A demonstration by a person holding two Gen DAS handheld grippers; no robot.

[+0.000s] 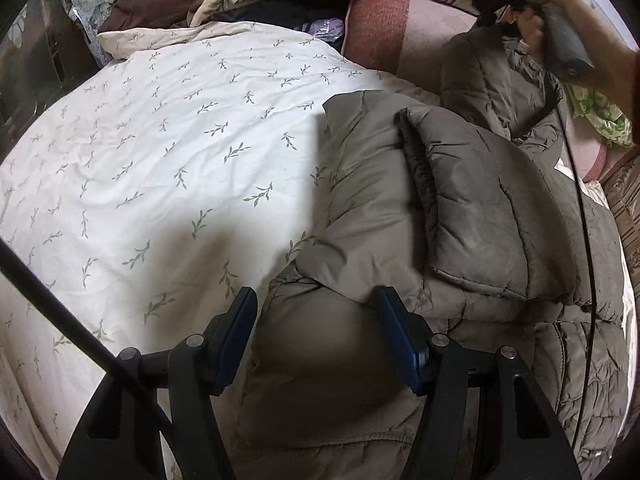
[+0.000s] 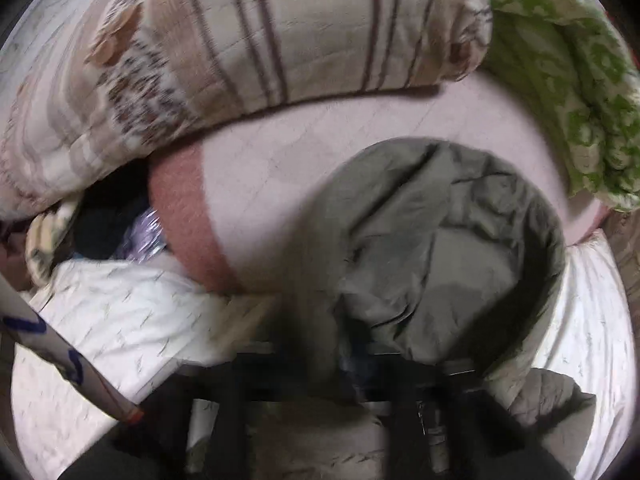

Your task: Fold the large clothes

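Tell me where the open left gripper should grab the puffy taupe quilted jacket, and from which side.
Grip the puffy taupe quilted jacket at its bulging near edge between the left gripper fingers, coming from the leaf-print quilt side: that rounded fold already sits inside the open jaws.

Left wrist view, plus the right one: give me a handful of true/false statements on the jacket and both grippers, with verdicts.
1. The left gripper is open, with its fingers on either side of a bulge of the puffer jacket. True.
2. The jacket is bright red. False: it is grey-brown.
3. The jacket lies on a white duvet printed with small green sprigs. True.
4. The right gripper rests flat on the duvet. False: in the left wrist view it is held up at the jacket's far end, with the person's hand on its handle.
5. The right wrist view shows the jacket fabric bunched up right in front of the camera. True, though the picture is blurred.
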